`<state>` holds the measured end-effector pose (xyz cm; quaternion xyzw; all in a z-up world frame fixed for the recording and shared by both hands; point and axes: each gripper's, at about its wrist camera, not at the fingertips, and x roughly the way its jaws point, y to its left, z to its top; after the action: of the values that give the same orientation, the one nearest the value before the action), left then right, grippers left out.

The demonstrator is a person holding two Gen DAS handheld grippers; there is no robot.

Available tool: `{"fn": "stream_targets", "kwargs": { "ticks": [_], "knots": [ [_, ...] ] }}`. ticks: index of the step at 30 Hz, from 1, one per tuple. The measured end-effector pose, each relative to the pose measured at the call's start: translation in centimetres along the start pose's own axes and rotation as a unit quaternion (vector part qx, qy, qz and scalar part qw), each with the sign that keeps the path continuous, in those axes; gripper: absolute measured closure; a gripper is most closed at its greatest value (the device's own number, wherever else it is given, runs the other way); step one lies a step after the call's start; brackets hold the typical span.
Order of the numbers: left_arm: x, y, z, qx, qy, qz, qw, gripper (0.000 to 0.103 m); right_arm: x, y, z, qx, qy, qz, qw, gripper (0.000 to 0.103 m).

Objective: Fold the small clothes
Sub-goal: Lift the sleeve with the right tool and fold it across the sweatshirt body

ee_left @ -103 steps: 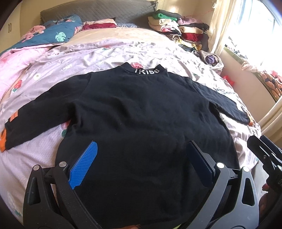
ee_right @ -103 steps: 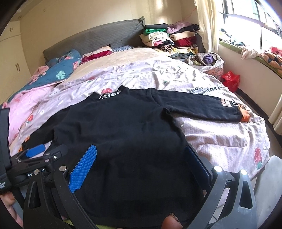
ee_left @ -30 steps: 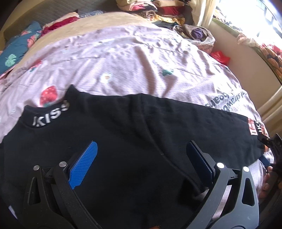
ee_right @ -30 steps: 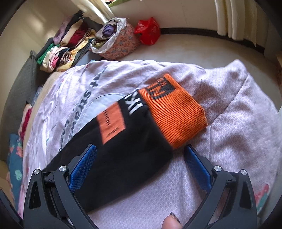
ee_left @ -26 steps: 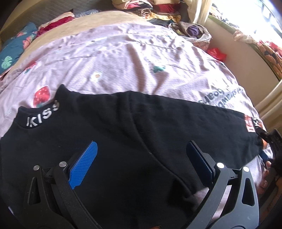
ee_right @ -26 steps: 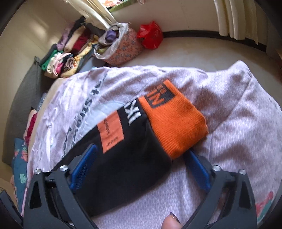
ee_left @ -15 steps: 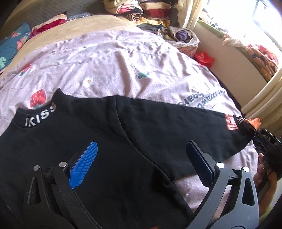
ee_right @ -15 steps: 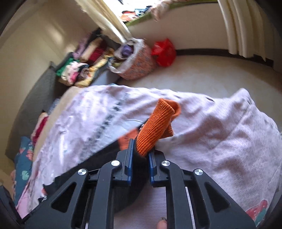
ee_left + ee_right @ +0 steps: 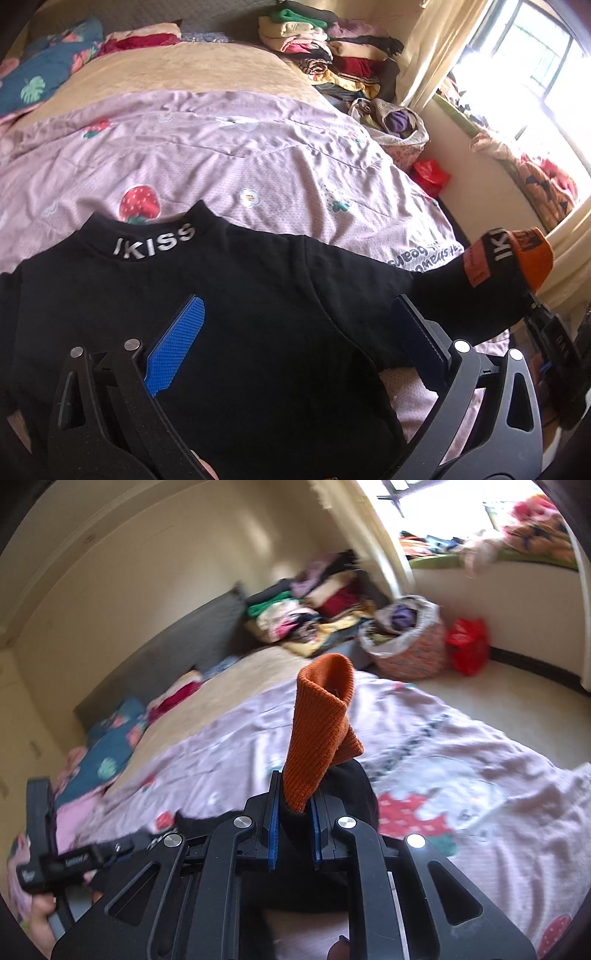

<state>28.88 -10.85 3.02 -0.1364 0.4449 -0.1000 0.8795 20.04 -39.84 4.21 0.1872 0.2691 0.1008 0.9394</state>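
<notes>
Fingers of the left gripper (image 9: 295,350) stand spread at the bottom of its frame, over the black sweater (image 9: 229,325) lying on the lilac quilt (image 9: 229,162). Right gripper (image 9: 293,830) pinches the sweater's orange cuff (image 9: 321,731) at centre frame. Folded clothes (image 9: 295,613) are piled upper centre.

Bed (image 9: 229,70) – pink strawberry quilt (image 9: 221,166) on top; black sweater (image 9: 240,314) spread on quilt.

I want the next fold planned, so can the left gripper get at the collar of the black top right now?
Probably yes: the left gripper is open above the black top, and nothing covers the collar ahead.
</notes>
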Motion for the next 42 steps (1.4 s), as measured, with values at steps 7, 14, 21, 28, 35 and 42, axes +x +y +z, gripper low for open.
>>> {"fn": "stream_targets", "kwargs": {
  "ticks": [7,14,21,28,35,42],
  "knots": [
    [-1.2,2.5,-0.4,-0.039,0.013,-0.074,0.9964,0.008,1.2,5.6,-1.8,-0.059,0.033,0.038,0.997,0.091],
    [-1.3,4.6,-0.9,-0.080,0.028,-0.130,0.9879,0.008,3.2,10.8,-5.5,-0.117,0.077,0.060,0.988,0.091],
    [-0.1,5.9,-1.2,-0.093,0.042,-0.146,0.9840,0.019,5.4,13.1,-8.7,-0.148,0.126,0.076,0.978,0.088],
    [2.3,7.0,-1.9,-0.124,0.072,-0.159,0.9769,0.031,6.1,13.6,-9.9,-0.156,0.158,0.101,0.970,0.082],
    [4.9,7.5,-3.3,-0.149,0.107,-0.159,0.9702,0.045,4.9,12.4,-8.4,-0.157,0.156,0.105,0.970,0.060],
    [4.9,6.2,-4.7,-0.107,0.116,-0.089,0.9835,0.046,4.2,8.0,-5.9,-0.101,0.137,0.054,0.984,0.058]
  ]
}}
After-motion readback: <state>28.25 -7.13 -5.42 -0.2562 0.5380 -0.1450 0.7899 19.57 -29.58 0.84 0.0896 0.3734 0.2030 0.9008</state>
